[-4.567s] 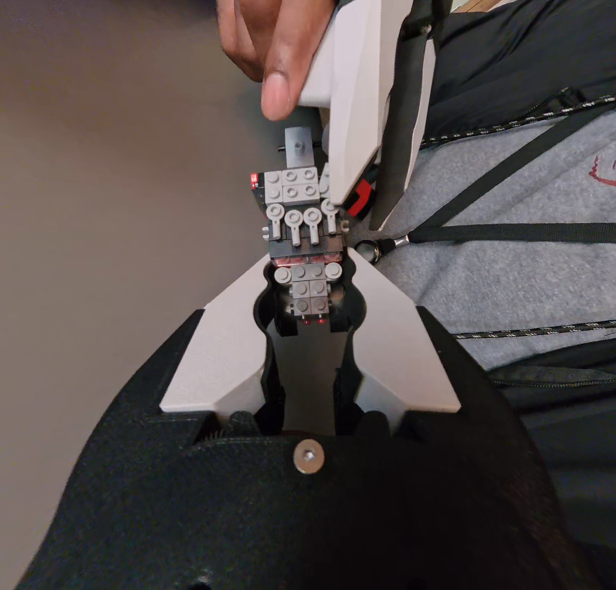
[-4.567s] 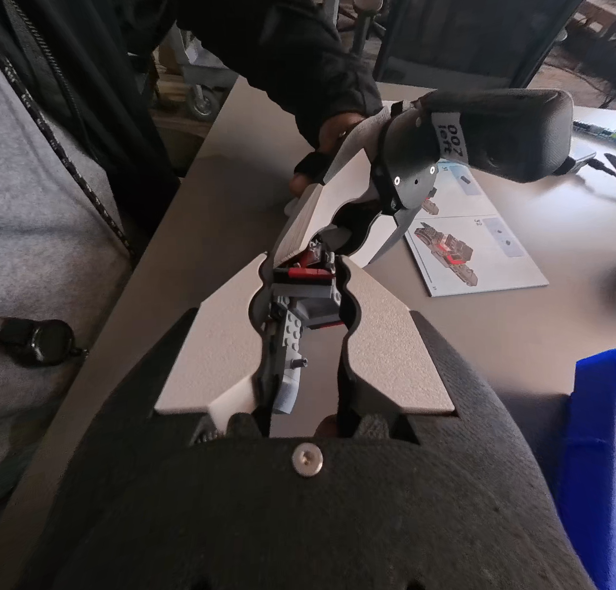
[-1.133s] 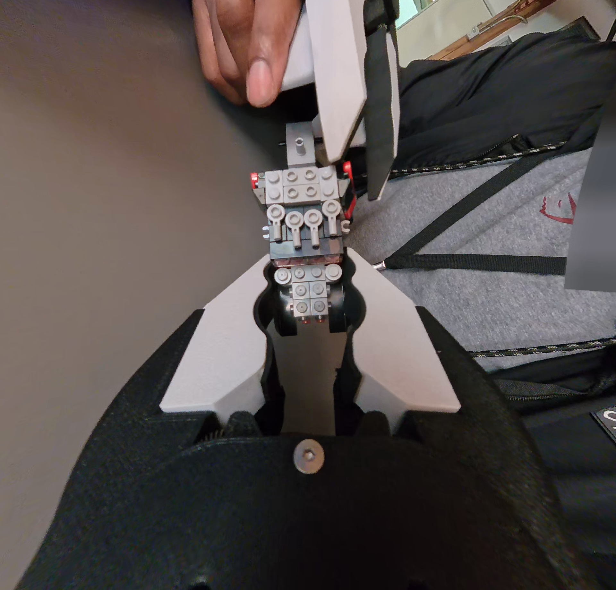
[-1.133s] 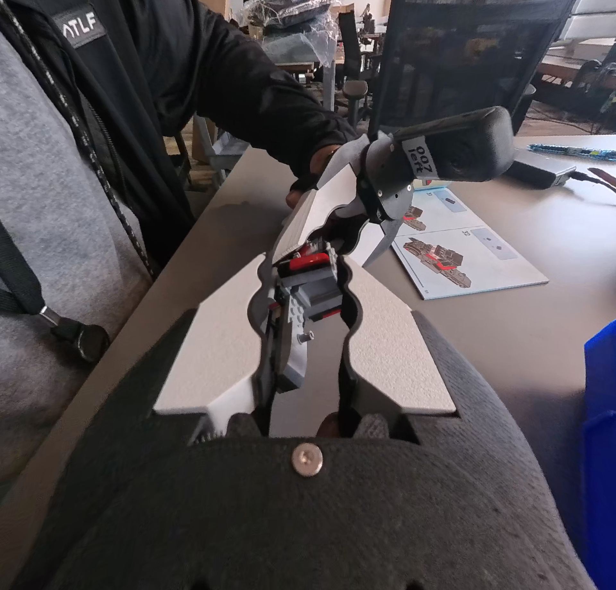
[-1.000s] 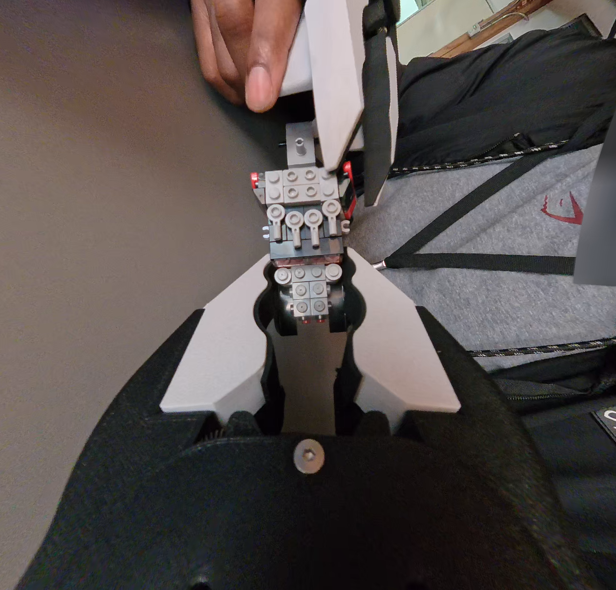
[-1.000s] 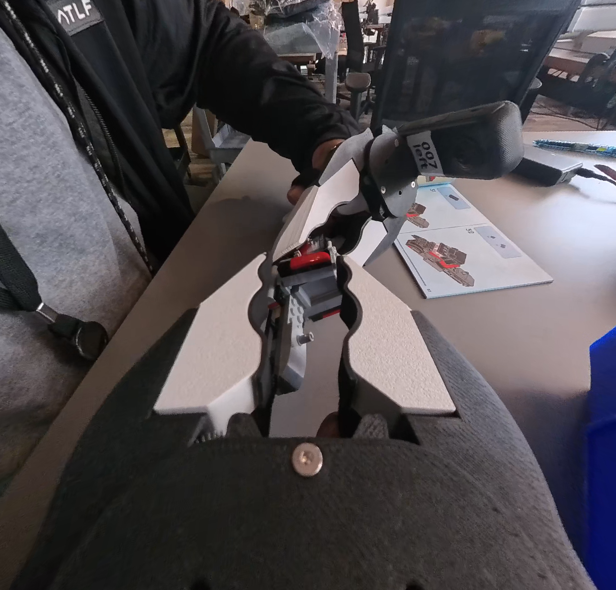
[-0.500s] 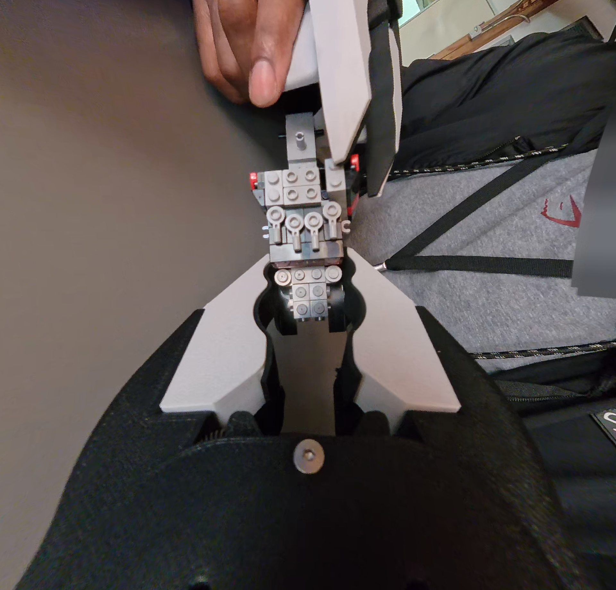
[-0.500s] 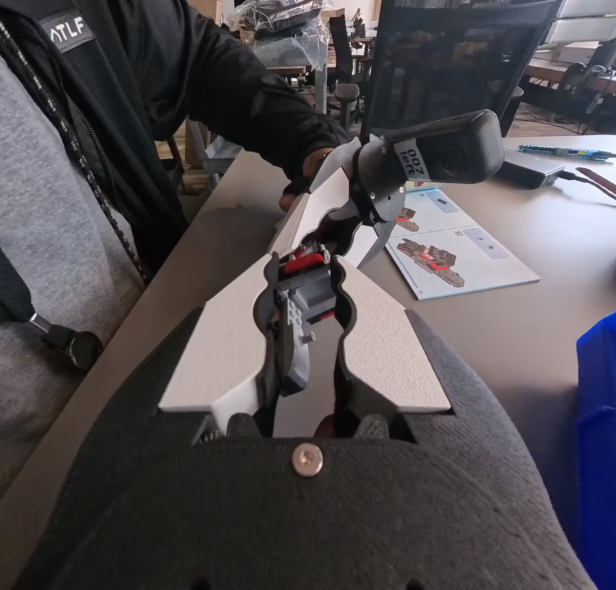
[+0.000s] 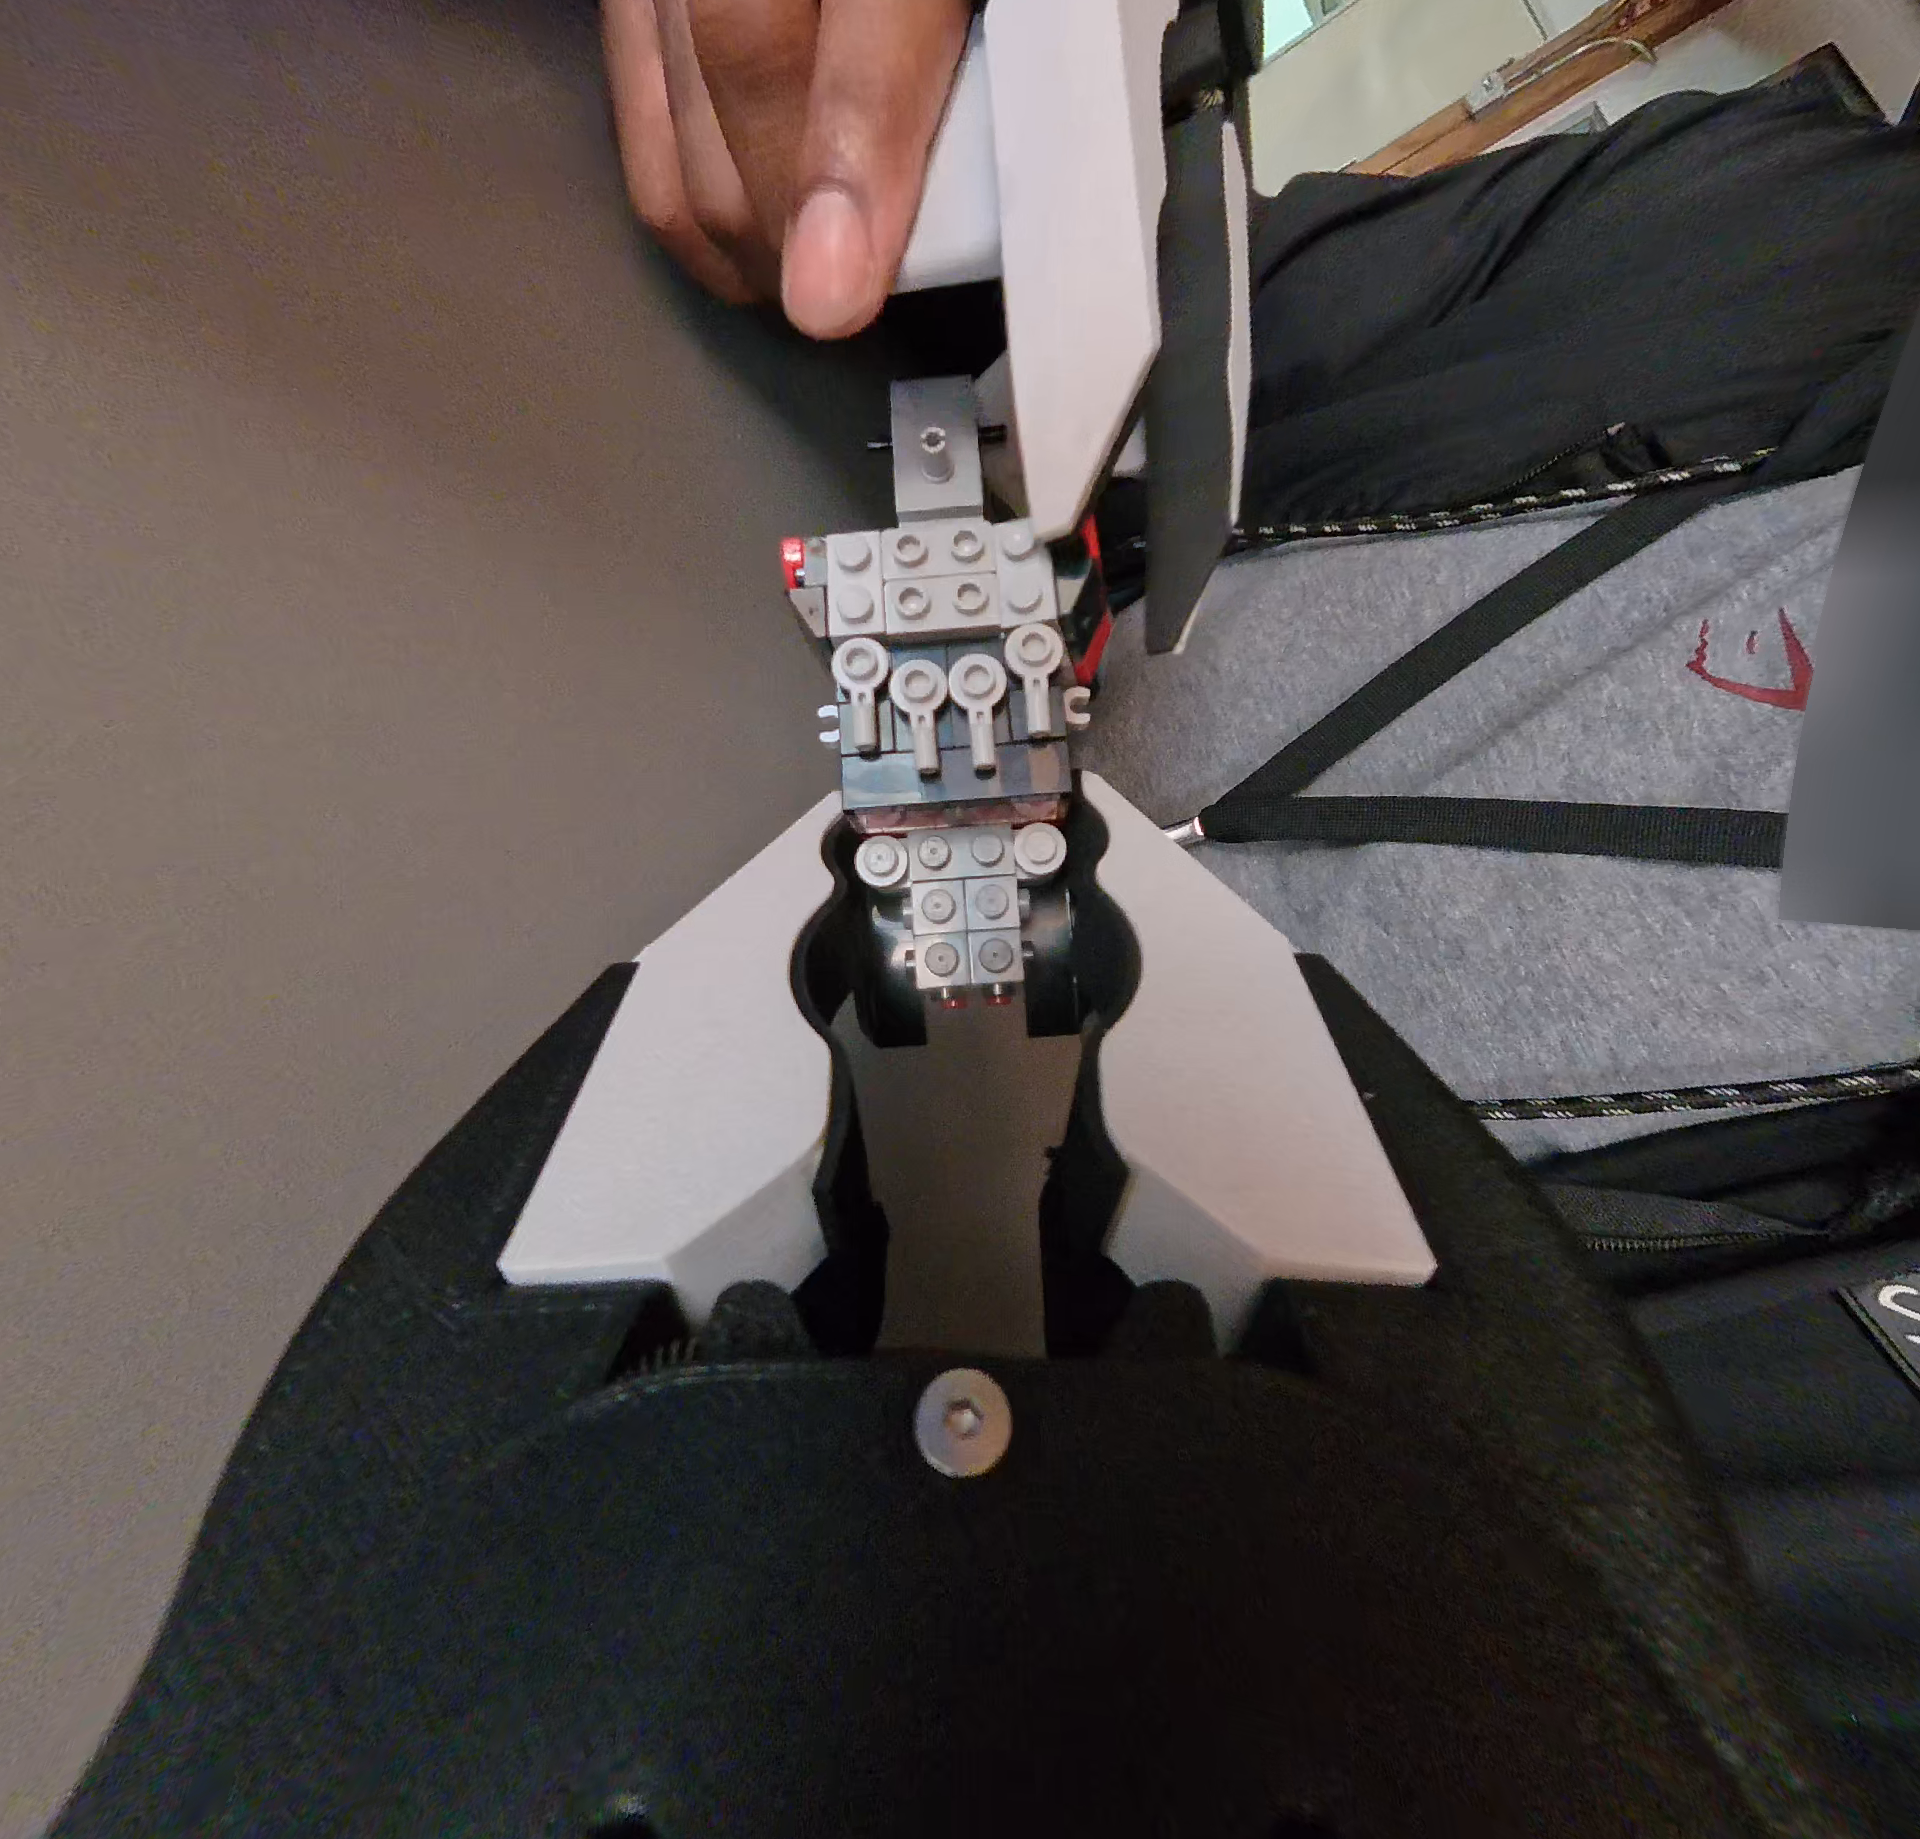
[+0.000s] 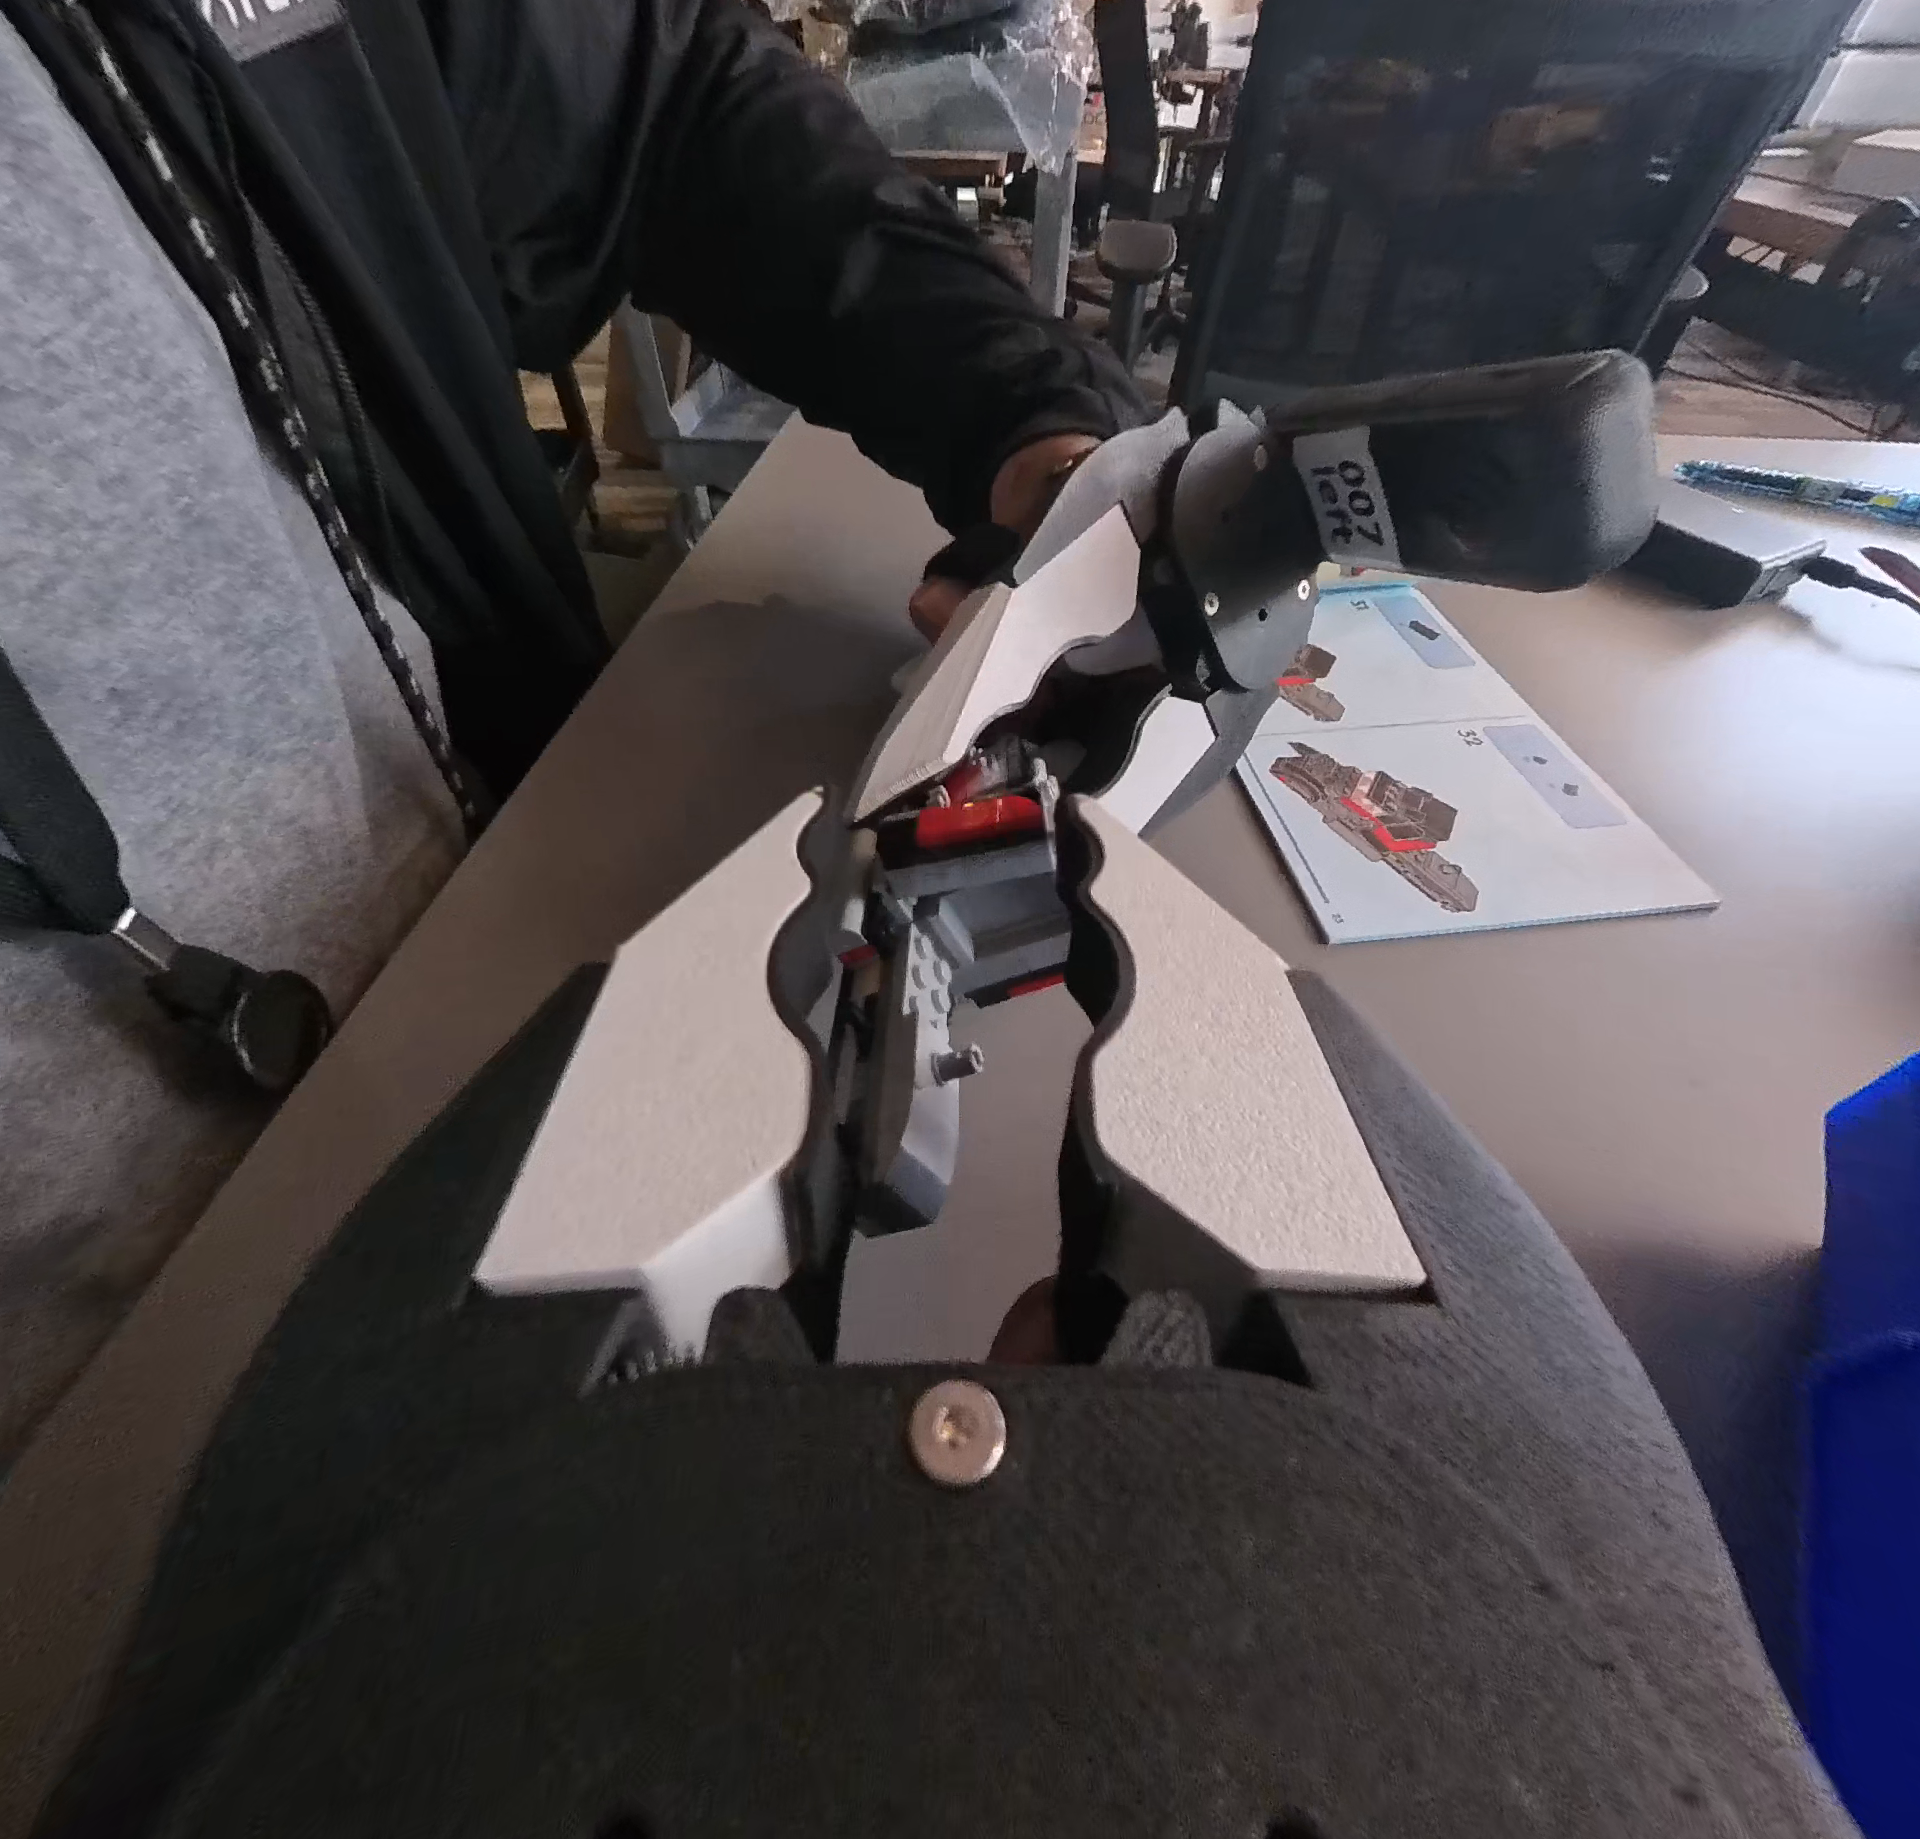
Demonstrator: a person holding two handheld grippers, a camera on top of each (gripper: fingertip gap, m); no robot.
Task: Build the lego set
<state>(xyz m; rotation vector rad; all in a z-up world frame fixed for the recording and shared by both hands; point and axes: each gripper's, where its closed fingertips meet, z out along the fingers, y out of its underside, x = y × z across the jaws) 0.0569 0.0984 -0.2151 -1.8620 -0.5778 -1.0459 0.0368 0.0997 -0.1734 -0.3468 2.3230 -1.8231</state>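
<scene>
A grey, black and red lego model (image 9: 945, 646) is held in the air between both grippers. My left gripper (image 9: 961, 823) is shut on its near end, with studs and four small grey levers facing the camera. The right gripper's fingers (image 9: 1070, 283) come down from the top onto the model's far end, with a person's hand (image 9: 790, 106) behind them. In the right wrist view my right gripper (image 10: 956, 813) is shut on the model (image 10: 987, 916), and the left gripper's white fingers (image 10: 997, 677) grip it from the far side.
An open instruction booklet (image 10: 1455, 802) lies on the grey table (image 10: 1351, 1114) to the right. A blue bin (image 10: 1870, 1374) is at the right edge. The person's grey and black clothing (image 10: 125, 542) fills the left. A mesh office chair (image 10: 1507, 179) stands behind the table. Spacing between my two grippers at the tips: around 5 cm.
The right gripper's jaws have narrowed a little on the model's far end and shifted slightly. The left gripper keeps its hold; the model has barely moved.
</scene>
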